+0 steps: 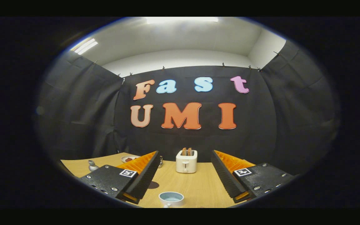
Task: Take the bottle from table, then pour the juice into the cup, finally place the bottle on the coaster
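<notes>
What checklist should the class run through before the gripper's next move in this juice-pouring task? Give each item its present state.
1. Gripper open with nothing between the fingers: ok.
2. Cup upright on the table, between the fingers and near the camera: ok.
3. Bottle located: cannot tell; a small grey object stands beyond the left finger, partly hidden.
4. Coaster located: cannot tell; a dark round patch lies beside the left finger.
5. Toaster stands well beyond the fingers, clear of the cup: ok.

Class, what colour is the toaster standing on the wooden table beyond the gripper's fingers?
White or cream toaster, clearest in the gripper view, beyond the open gripper.
</notes>
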